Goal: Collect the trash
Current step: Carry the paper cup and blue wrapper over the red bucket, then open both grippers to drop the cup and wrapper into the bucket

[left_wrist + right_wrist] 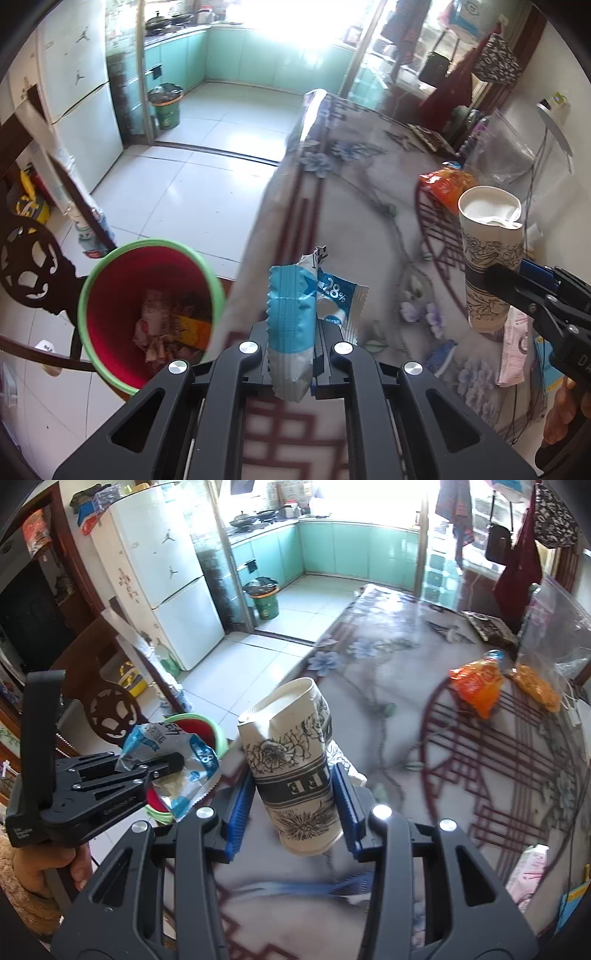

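A: So, which step is this?

B: The carry, I'd say. The left gripper (291,354) is clamped tight on a blue wrapper (295,317), and the right gripper (295,812) is closed partway on a paper cup (295,771), pads pressing its sides. Both pieces are up off the table (369,229).

A: And the bin (147,314)?

B: On the floor just beside the table's edge, left of the wrapper in the left wrist view. It already has wrappers in it.

A: What does the next move call for?

B: Probably bringing the wrapper out past the table edge until it hangs over the bin's mouth, then opening the jaws. The cup would follow; it's tilted and dented at the rim, so it wants a clear drop.

A: Anything left?

B: An orange bag (476,686) is on the table, well apart from both grippers.
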`<state>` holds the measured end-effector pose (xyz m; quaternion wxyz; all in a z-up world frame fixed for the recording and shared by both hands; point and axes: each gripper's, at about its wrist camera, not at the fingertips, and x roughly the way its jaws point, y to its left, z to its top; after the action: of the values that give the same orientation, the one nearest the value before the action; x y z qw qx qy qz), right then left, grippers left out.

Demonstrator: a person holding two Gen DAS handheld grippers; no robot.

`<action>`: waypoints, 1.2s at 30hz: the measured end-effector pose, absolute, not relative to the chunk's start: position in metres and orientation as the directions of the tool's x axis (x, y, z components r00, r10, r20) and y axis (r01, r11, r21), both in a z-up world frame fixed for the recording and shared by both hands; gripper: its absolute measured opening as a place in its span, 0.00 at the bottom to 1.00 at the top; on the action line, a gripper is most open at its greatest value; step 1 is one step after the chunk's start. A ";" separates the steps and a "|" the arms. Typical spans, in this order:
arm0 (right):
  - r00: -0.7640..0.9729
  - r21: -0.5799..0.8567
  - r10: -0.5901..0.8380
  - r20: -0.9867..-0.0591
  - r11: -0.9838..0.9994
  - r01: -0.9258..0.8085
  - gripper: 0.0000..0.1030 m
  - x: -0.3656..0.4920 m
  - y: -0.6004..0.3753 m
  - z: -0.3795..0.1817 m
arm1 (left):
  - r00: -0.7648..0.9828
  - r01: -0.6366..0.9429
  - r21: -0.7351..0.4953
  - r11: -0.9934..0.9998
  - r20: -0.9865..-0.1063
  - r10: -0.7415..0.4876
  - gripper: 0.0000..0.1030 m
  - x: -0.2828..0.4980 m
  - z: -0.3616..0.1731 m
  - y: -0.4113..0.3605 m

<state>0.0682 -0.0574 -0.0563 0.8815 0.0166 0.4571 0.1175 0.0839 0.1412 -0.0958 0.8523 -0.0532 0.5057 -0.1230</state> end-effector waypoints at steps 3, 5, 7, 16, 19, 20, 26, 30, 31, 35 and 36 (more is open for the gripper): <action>0.534 0.169 0.266 -0.803 0.960 -0.223 0.40 0.072 -0.037 -0.062 | 0.459 0.117 -0.208 0.971 -0.856 -0.239 0.07 0.085 -0.101 0.163; 0.512 0.186 0.291 -0.808 0.951 -0.246 0.40 0.076 -0.021 -0.069 | 0.459 0.069 -0.200 0.977 -0.863 -0.210 0.07 0.085 -0.106 0.185; 0.489 0.203 0.316 -0.813 0.941 -0.271 0.40 0.080 -0.005 -0.075 | 0.456 0.029 -0.203 0.979 -0.869 -0.194 0.07 0.086 -0.111 0.204; 0.395 0.240 0.385 -0.834 0.898 -0.369 0.40 0.101 0.058 -0.096 | 0.435 -0.140 -0.192 0.971 -0.893 -0.114 0.07 0.088 -0.134 0.278; 0.371 0.242 0.389 -0.843 0.891 -0.385 0.40 0.109 0.072 -0.103 | 0.432 -0.167 -0.192 0.967 -0.896 -0.104 0.07 0.090 -0.139 0.292; 0.365 0.245 0.392 -0.845 0.889 -0.388 0.40 0.110 0.075 -0.105 | 0.431 -0.173 -0.192 0.966 -0.897 -0.101 0.07 0.091 -0.140 0.294; 0.312 0.285 0.430 -0.847 0.864 -0.415 0.40 0.122 0.092 -0.115 | 0.422 -0.188 -0.190 0.964 -0.902 -0.095 0.07 0.099 -0.147 0.307; 0.291 0.325 0.466 -0.836 0.847 -0.421 0.40 0.127 0.104 -0.120 | 0.412 -0.207 -0.182 0.961 -0.907 -0.083 0.11 0.102 -0.150 0.312; 0.288 0.331 0.470 -0.834 0.844 -0.422 0.40 0.128 0.106 -0.121 | 0.407 -0.216 -0.185 0.959 -0.910 -0.084 0.12 0.103 -0.151 0.315; 0.302 0.353 0.494 -0.816 0.838 -0.417 0.65 0.129 0.110 -0.122 | 0.411 -0.242 -0.179 0.954 -0.909 -0.066 0.56 0.103 -0.150 0.321; 0.321 0.346 0.486 -0.813 0.846 -0.405 0.72 0.128 0.109 -0.121 | 0.421 -0.249 -0.177 0.952 -0.905 -0.059 0.67 0.101 -0.149 0.323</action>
<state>0.1282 0.1094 -0.1213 0.8116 0.0395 0.5143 0.2743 0.1010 0.3227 -0.1489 0.8306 -0.1438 0.5350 0.0573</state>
